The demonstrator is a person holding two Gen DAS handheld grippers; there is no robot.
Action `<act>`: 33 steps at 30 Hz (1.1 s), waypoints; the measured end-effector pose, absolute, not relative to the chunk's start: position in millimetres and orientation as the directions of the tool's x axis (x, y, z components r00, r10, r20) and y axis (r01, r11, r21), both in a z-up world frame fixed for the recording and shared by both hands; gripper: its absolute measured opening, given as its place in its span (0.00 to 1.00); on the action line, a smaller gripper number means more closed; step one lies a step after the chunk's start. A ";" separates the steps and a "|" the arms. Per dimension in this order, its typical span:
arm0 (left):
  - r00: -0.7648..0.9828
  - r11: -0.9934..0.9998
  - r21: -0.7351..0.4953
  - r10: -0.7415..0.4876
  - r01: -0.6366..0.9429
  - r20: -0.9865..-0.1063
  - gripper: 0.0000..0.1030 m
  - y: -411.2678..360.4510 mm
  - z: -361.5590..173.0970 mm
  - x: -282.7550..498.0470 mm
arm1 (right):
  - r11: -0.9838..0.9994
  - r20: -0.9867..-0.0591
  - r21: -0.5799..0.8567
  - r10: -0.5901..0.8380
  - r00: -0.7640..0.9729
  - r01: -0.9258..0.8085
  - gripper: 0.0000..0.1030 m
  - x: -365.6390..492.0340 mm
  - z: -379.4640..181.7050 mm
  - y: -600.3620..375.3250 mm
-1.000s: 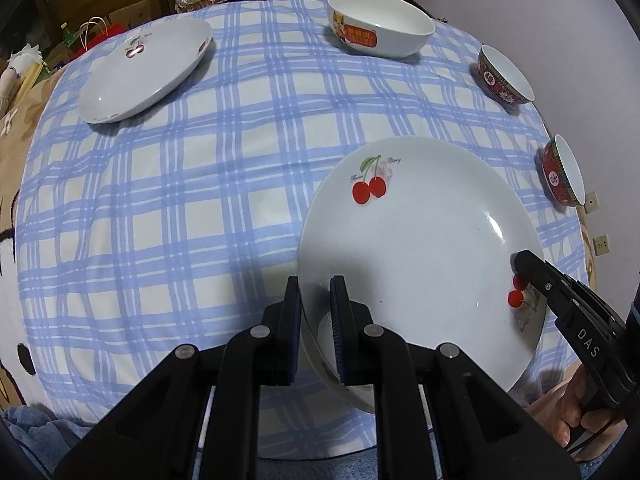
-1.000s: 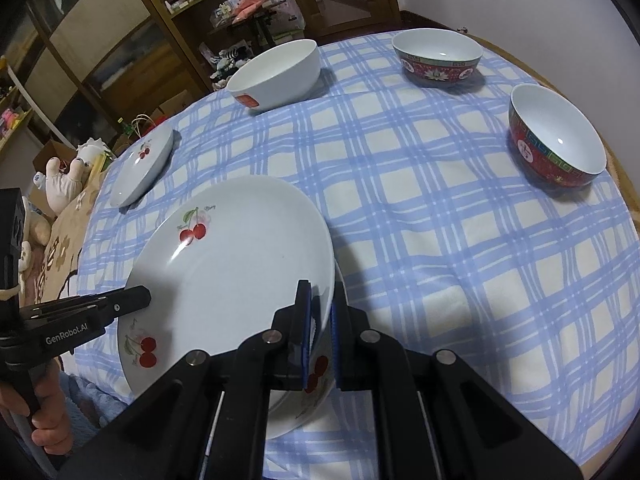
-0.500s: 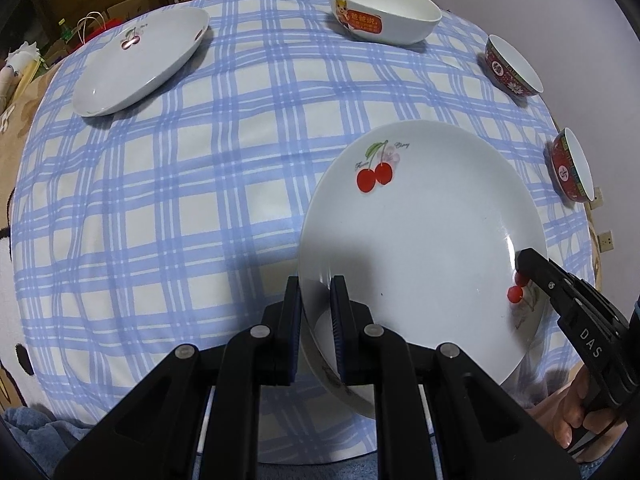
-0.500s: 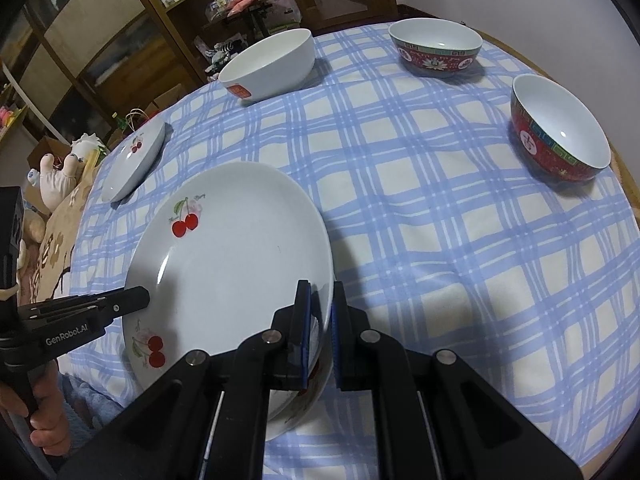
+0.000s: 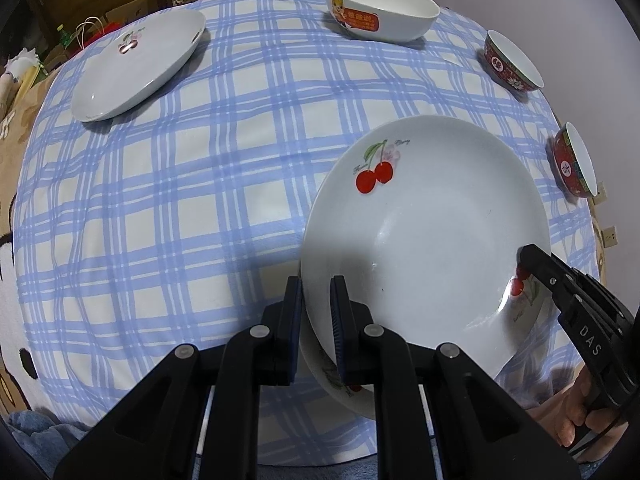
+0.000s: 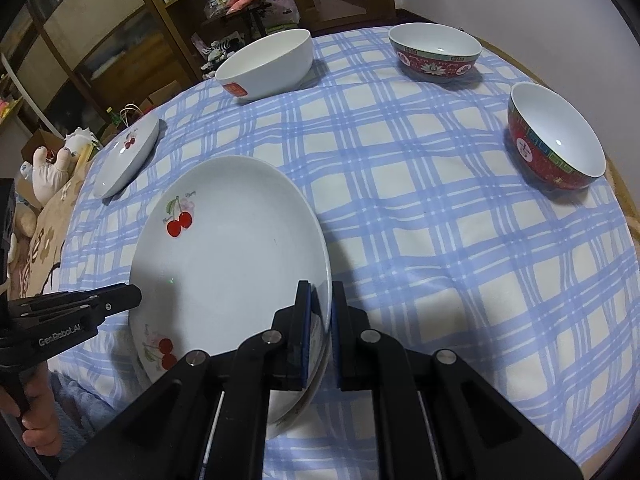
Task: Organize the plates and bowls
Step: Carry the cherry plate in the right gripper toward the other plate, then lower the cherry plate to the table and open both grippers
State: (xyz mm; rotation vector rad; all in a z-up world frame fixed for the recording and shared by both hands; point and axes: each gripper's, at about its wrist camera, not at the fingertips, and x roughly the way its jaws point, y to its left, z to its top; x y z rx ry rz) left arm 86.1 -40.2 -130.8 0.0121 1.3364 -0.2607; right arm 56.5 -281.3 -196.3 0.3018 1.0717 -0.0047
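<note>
A large white plate with a cherry print point(image 5: 420, 240) point(image 6: 228, 248) is held between both grippers over the near edge of the table. My left gripper point(image 5: 316, 284) point(image 6: 132, 294) is shut on its left rim. My right gripper point(image 6: 320, 288) point(image 5: 530, 254) is shut on the opposite rim. A strip of white china with a cherry print shows just under the plate near my fingers; I cannot tell whether it is a second plate. A smaller cherry plate point(image 5: 140, 64) point(image 6: 128, 156) lies at the far left.
On the blue checked tablecloth point(image 5: 180, 200) stand a big white bowl point(image 5: 380, 12) point(image 6: 268, 64) at the back and two red patterned bowls point(image 6: 436, 54) point(image 6: 556, 140) at the right. Cabinets point(image 6: 100, 20) and a stuffed toy point(image 6: 52, 164) lie beyond the table.
</note>
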 end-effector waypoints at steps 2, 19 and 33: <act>0.210 0.971 -0.135 -0.177 0.199 -0.962 0.13 -40.4 -130.7 85.8 | 0.956 -0.864 0.249 0.147 0.482 0.154 0.09 56.2 -196.8 -282.6; 0.223 0.972 -0.086 -0.135 0.219 -0.965 0.15 -45.2 -133.1 90.2 | 0.956 -0.876 0.243 0.144 0.459 0.163 0.10 57.4 -203.3 -280.3; 0.223 0.973 -0.099 -0.146 0.206 -0.964 0.16 -40.3 -127.0 88.5 | 0.958 -0.857 0.241 0.136 0.497 0.153 0.11 55.5 -193.5 -279.3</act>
